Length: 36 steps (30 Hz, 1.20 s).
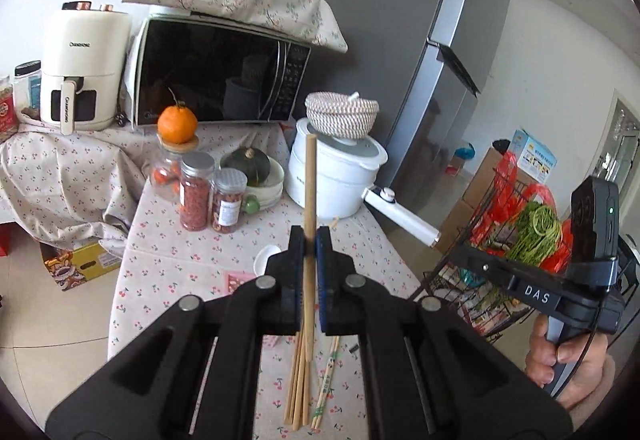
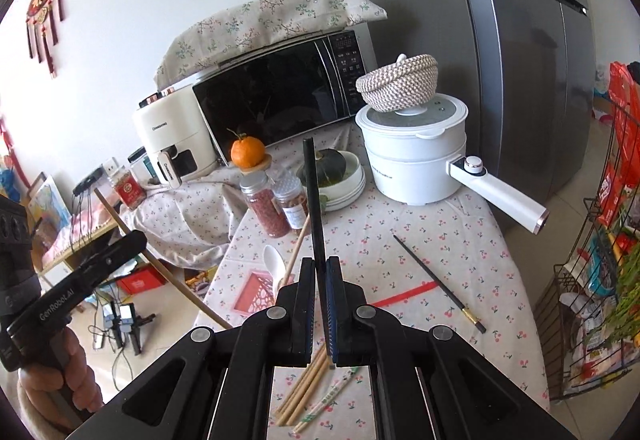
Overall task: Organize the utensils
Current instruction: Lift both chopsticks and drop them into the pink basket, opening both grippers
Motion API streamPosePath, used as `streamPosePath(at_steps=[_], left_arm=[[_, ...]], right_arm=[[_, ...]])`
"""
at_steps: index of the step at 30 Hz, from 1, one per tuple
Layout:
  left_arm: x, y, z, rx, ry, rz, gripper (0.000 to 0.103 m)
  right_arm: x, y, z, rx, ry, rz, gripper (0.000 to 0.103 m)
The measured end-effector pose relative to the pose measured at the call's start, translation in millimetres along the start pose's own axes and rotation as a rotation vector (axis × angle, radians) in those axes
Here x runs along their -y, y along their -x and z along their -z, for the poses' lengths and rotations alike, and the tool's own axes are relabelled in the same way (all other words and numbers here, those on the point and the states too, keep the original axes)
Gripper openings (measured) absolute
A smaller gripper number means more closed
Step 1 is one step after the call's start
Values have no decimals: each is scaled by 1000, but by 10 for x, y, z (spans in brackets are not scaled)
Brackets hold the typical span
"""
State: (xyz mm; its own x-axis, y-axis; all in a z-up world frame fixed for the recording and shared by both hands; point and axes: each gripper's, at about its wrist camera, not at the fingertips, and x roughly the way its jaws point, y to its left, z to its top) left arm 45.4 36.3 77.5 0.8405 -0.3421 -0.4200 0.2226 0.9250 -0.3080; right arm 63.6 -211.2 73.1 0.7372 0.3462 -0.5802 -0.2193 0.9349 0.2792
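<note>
My left gripper [image 1: 310,236] is shut on a light wooden chopstick [image 1: 309,184] that stands up between its pads, raised above the table. My right gripper [image 2: 321,268] is shut on a black chopstick [image 2: 314,200] that also points up and away. On the cherry-print tablecloth [image 2: 440,252] lie several loose wooden chopsticks [image 2: 304,388], a wrapped pair [image 2: 328,400], a second black chopstick [image 2: 438,282], a white spoon [image 2: 274,260] and a pink box [image 2: 254,290]. In the right wrist view the left gripper with its wooden chopstick [image 2: 160,260] shows at far left.
At the back stand a white electric pot [image 2: 416,156] with a woven basket on it, a microwave [image 2: 276,92], an air fryer [image 2: 172,136], spice jars [image 2: 276,204] and a bowl with a green squash [image 2: 340,176]. A wire rack of groceries [image 2: 600,280] and a grey fridge [image 2: 520,60] are on the right.
</note>
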Motion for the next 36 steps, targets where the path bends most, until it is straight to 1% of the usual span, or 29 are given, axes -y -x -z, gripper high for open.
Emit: streamPosePath(at_steps=[2,4,7,10,14,19,22,26,27,28,30,31,32,34,36], left_arm=[[-74,90,-75,64,12,-24,7],[-141,102,-132,109,23,-53,7],[-233,7,-129,146,26,-109,7],[-294,-184,-96,157,18,-143,7],[-352,-547,-14,98,-12,-177,7],[-508,-918,117,6,34,-191,7],[-605,-1054,151,-30,61,-191,7],[-707,-1183,172,-81,101,-151,7],[-721,-1189,176,-84,111,-152,7],[-721,-1197,169,-89,118,-154,10],[-726,-1171,147,-94,133,-151,25],[-724,-1136,134,-89,136,-150,36],[-718,-1097,120,-80,136,-152,42],[-706,-1029,99,-81,125,-164,46],[-706,-984,96,-102,110,-190,52]], right_arm=[[-11,3,-41,11,-11,-11,5],[-27,-20,-72,16,-21,-18,5],[-66,-73,-102,19,-30,-26,5],[-95,-118,-126,26,-37,-31,5],[-113,-170,-188,55,-58,-43,5],[-122,-248,-256,70,-101,-75,5],[-150,-293,-279,75,-117,-95,5],[-183,-375,-303,83,-140,-118,5],[-192,-399,-306,85,-145,-124,5],[-204,-426,-308,87,-150,-129,5],[-229,-487,-310,90,-160,-139,5],[-242,-520,-311,91,-166,-145,5],[-256,-557,-309,91,-170,-149,5],[-283,-630,-300,94,-176,-155,5],[-306,-712,-278,93,-183,-161,5]])
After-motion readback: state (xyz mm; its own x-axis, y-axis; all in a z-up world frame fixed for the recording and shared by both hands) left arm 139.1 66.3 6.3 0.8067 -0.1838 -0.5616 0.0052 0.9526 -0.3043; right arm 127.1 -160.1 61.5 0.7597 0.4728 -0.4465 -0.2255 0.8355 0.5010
